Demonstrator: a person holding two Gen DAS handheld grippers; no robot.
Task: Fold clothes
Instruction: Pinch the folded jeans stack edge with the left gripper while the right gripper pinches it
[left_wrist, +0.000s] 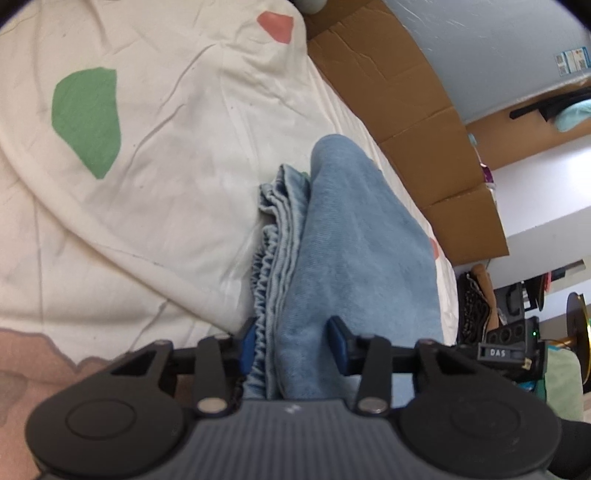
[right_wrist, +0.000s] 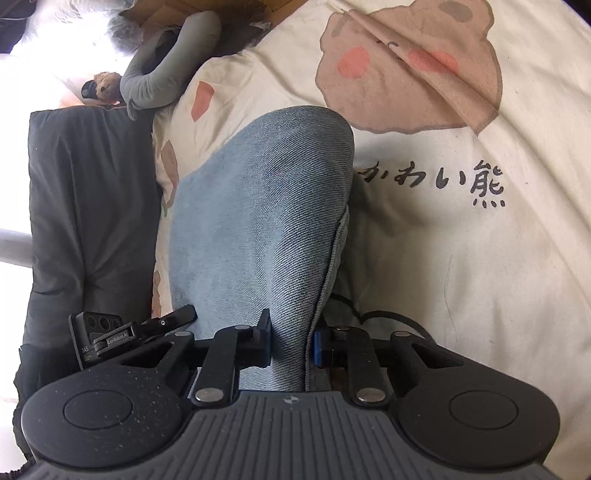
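Observation:
Light blue folded jeans (left_wrist: 351, 229) lie on a cream bedsheet (left_wrist: 166, 147) with green and pink patches. The gathered elastic waistband (left_wrist: 264, 295) runs along the stack's left edge. My left gripper (left_wrist: 293, 345) is shut on the near end of the stack, with the waistband and a thick fold between its blue pads. In the right wrist view the jeans (right_wrist: 266, 192) form a rounded fold running away from me. There my right gripper (right_wrist: 291, 345) is shut on the near end of the denim, which is pinched narrow between the pads.
Brown cardboard (left_wrist: 406, 110) lines the bed's far side. A dark grey cushion (right_wrist: 88, 206), a grey curved pillow (right_wrist: 162, 74) and a small plush toy (right_wrist: 105, 86) sit left of the jeans. A black cable (right_wrist: 391, 317) lies on the sheet (right_wrist: 461, 258) beside my right gripper.

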